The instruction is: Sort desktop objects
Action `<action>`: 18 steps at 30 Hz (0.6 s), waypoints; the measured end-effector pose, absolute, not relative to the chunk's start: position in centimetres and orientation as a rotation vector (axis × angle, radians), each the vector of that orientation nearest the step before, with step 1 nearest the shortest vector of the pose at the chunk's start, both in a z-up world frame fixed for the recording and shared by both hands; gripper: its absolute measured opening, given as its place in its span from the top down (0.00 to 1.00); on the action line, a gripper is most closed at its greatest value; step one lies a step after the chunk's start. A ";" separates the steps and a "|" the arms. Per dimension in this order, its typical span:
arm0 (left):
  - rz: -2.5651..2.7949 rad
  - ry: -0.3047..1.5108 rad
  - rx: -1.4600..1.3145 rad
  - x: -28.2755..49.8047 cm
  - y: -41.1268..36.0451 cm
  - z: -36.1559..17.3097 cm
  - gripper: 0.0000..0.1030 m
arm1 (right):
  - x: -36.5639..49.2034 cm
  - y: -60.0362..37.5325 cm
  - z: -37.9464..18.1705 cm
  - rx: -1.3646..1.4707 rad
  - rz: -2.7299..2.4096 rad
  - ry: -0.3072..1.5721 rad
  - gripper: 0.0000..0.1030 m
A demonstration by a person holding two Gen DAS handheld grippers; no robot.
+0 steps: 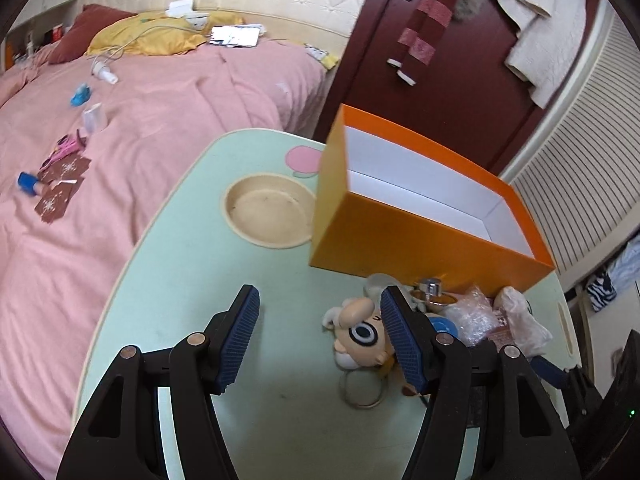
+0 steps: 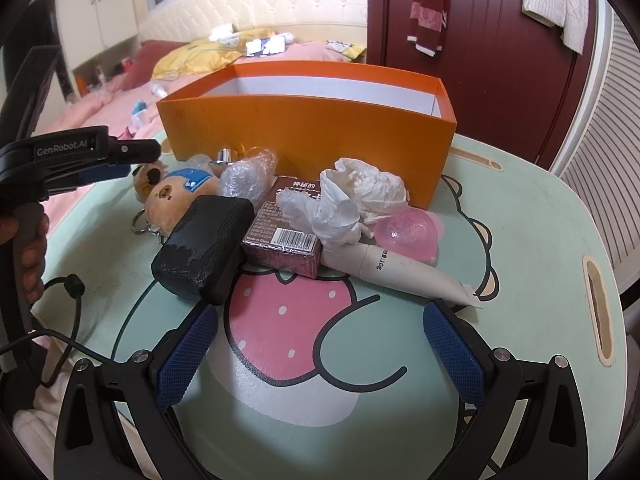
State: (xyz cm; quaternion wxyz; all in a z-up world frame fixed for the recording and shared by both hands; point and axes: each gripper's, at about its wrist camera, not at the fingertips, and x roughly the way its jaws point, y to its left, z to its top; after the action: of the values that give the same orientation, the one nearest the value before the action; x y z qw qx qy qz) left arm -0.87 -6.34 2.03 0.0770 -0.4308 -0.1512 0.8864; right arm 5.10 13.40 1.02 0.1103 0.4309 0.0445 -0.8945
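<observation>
An orange box (image 1: 420, 240) (image 2: 304, 136) with a white inside stands open on the green table (image 1: 200, 280) (image 2: 520, 240). In front of it lies a pile: a plush keychain (image 1: 362, 336) (image 2: 172, 200), bubble wrap (image 2: 244, 178), a black case (image 2: 204, 248), a maroon card box (image 2: 284, 228), crumpled tissue (image 2: 352, 200), a white tube (image 2: 400, 268) and a pink shell (image 2: 408, 232). My left gripper (image 1: 320, 336) is open, just left of the plush toy. My right gripper (image 2: 320, 352) is open, empty, short of the pile.
A round recess (image 1: 268, 212) is sunk in the table left of the box. A pink bed (image 1: 120, 140) with small items lies to the left. A dark red door (image 1: 440, 60) stands behind. A slot (image 2: 598, 312) is cut in the table's right edge.
</observation>
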 end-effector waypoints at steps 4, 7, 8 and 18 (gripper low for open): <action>2.616 -0.450 -1.287 -0.7 -5.6 1.9 0.38 | 4.9 13.4 1.0 1.265 -2.627 0.131 0.00; 2.595 -0.429 -1.262 -0.2 -5.0 2.1 0.37 | 4.8 13.4 1.0 1.264 -2.625 0.132 0.00; 2.598 -0.396 -1.267 -0.2 -4.7 2.0 0.36 | 4.7 13.4 1.0 1.264 -2.624 0.132 0.00; 2.621 -0.428 -1.281 -0.5 -6.0 1.3 0.36 | 4.6 13.4 1.0 1.261 -2.624 0.131 0.00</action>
State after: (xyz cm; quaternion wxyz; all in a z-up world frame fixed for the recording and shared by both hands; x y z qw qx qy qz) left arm -0.48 -6.00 1.27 0.0965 -0.4324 -0.1444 0.8848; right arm 4.63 13.44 0.96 0.1134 0.4300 0.0448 -0.8946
